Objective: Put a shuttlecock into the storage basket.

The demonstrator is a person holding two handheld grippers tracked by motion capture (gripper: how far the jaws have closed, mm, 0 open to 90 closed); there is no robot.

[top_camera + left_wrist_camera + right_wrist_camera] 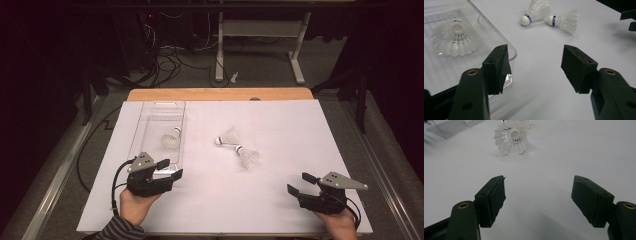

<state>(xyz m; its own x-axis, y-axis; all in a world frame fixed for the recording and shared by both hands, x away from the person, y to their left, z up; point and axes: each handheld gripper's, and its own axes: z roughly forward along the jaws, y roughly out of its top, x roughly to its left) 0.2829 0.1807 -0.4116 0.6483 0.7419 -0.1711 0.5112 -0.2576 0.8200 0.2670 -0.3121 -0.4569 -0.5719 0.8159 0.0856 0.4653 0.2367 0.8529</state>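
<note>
Fingers [576,70] of the left gripper [169,169] stand apart and empty beside the clear tray [150,111], two shuttlecocks [238,145] lying ahead to its right, nearer than the right gripper [301,183], likewise spread.

Dim, dark surroundings; soft shadows, slight blur, mild grain.

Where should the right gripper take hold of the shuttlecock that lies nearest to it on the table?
Probably at the narrow neck just behind the cork. The nearest shuttlecock lies on its side, its wide skirt toward the right gripper and its cork pointing away. Coming from above, with the open fingers across its axis, seems safest, because the flared skirt would likely crush.
</note>
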